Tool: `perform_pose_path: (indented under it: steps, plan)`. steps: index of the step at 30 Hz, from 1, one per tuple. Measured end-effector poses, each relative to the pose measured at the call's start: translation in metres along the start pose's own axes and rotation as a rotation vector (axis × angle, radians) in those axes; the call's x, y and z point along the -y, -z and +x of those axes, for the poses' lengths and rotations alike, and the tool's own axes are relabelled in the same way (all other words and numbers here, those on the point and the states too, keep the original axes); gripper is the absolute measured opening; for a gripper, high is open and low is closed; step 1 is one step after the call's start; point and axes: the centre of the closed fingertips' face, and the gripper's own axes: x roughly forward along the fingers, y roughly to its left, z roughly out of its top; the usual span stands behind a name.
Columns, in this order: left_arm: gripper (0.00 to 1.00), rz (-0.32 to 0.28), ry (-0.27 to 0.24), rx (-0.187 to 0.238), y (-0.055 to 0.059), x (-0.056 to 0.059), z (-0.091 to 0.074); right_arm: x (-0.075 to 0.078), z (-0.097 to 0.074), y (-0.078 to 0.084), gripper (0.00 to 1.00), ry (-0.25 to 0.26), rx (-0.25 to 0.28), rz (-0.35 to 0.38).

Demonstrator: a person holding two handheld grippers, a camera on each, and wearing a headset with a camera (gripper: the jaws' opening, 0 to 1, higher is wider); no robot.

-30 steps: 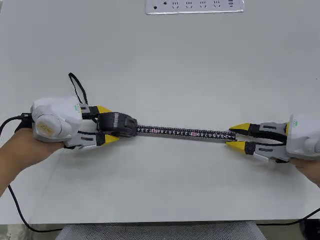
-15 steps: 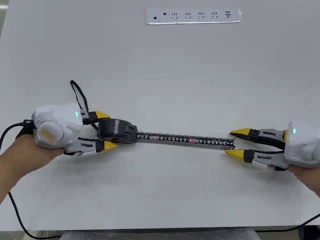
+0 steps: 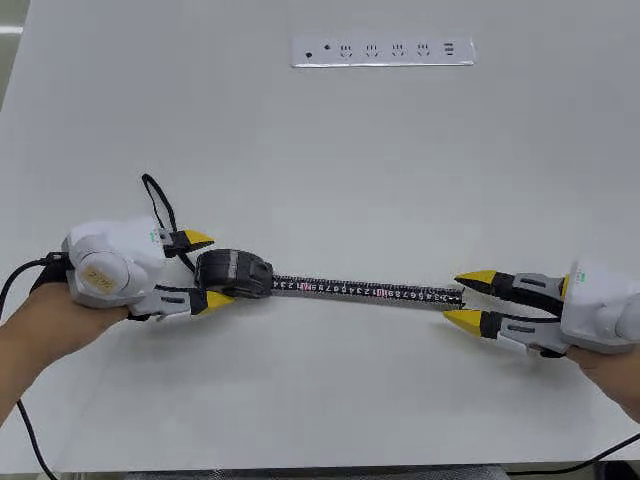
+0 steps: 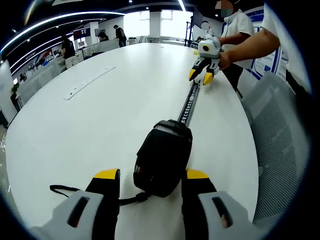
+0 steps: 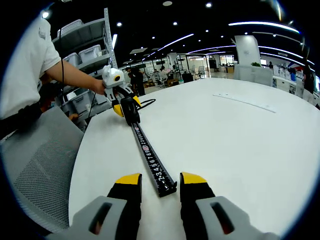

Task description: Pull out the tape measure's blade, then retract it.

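- Table [image 3: 330, 140]: carrying everything flat, so nothing is needing support.
- Left gripper [image 3: 210, 268], near left: jaws sitting spread round tape measure case [image 3: 233, 273], 1 touching, other w/ a gap. Released, just bracketing it.
- Right gripper [image 3: 454, 297], near right: jaws spread, straddling tip of blade [image 3: 365, 290] w/o pinching. Released.
- Blade: lying pulled out btwn the 2 grippers; retracting is looking like the step left.

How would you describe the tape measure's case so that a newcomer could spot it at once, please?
On the white table with the power strip, find the left gripper. Between its yellow-tipped jaws sits the tape measure's case: a chunky black block, the one thing from which the numbered blade runs toward the right gripper.
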Motion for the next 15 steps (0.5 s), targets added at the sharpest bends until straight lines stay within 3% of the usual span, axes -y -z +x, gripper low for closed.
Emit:
perform_pose_path:
  steps: [15]
  plan:
    - [0.51,-0.070,-0.053,0.034,-0.0018,-0.0005,-0.0105,-0.0030,-0.0018,-0.0053,0.34,0.075,0.007,0.027]
